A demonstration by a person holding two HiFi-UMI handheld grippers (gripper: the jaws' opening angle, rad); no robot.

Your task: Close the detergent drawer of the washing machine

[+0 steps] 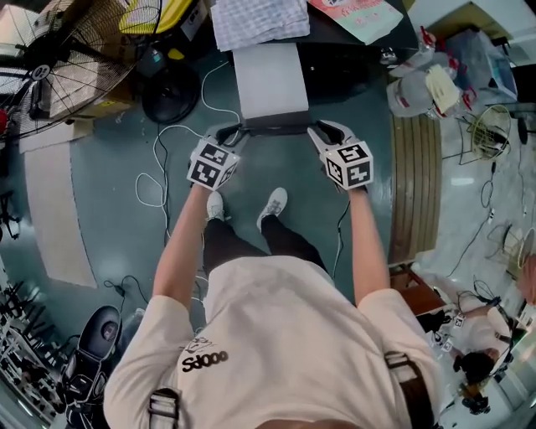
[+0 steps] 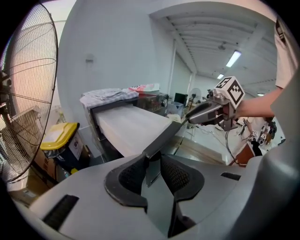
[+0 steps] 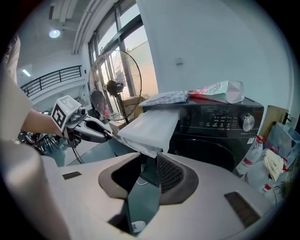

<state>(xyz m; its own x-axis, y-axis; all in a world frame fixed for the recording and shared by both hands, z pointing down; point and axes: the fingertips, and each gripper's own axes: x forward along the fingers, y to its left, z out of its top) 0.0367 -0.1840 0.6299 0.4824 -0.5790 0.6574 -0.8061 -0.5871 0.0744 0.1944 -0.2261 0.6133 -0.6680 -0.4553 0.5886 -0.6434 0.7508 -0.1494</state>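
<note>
The washing machine's long white detergent drawer [image 1: 270, 80] stands pulled far out of the black machine [image 3: 220, 126]. Its dark front panel [image 1: 275, 127] faces me. My left gripper [image 1: 237, 133] is shut on the panel's left end, and my right gripper [image 1: 315, 131] is shut on its right end. In the left gripper view the panel [image 2: 164, 136] runs in between the ribbed pads [image 2: 176, 174] of my left gripper [image 2: 153, 164], with the right gripper [image 2: 206, 112] beyond. In the right gripper view the panel's corner [image 3: 140, 149] sits between the pads of my right gripper [image 3: 149, 166].
Folded cloth [image 1: 258, 21] and a printed bag [image 3: 218, 91] lie on top of the machine. A big floor fan [image 1: 59, 59] and a yellow-lidded bin [image 2: 58, 136] stand at the left. White cables [image 1: 159, 176] trail over the floor. Bottles [image 1: 419, 84] crowd the right.
</note>
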